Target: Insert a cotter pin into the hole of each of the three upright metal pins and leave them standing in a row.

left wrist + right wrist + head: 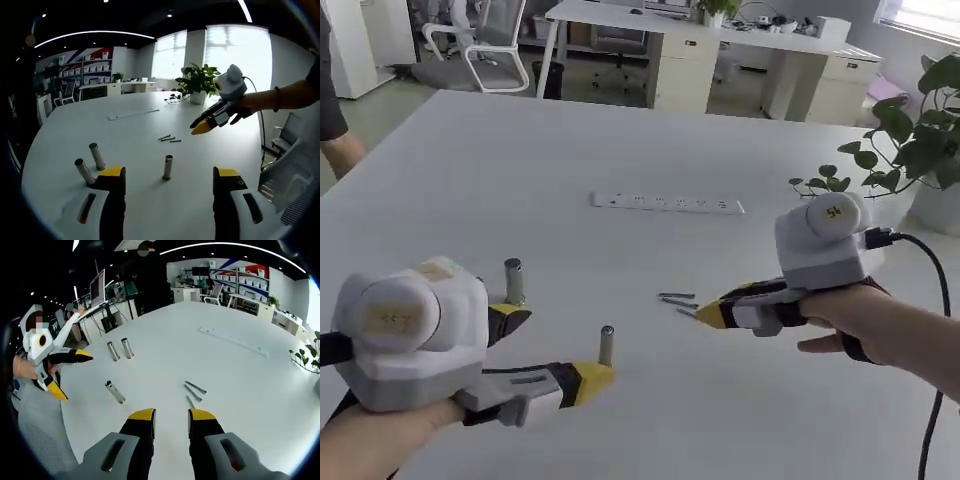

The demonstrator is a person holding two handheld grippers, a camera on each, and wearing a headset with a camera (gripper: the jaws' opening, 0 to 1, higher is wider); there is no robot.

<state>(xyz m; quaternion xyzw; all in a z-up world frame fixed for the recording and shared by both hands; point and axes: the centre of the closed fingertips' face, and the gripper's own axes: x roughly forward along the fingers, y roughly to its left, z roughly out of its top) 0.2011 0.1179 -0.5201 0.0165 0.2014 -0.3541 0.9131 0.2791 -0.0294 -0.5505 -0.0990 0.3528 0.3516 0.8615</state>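
Pins [167,167] stand upright (cotter pins [169,138] loose nearby), left tongs [170,172] agape, right tongs [171,414] parted.

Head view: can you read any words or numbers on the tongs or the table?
Right sticker on the right tongs: maybe "54", too blurred to be sure.
Left sticker on the left tongs: marks too blurred to read.
Power strip: no readable text.

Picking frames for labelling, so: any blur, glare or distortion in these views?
Head view: evenly lit, no glare, near metal pin clear. Left gripper view: fisheye curves the table, windows blown out. Right gripper view: same curving, cotter pins legible.
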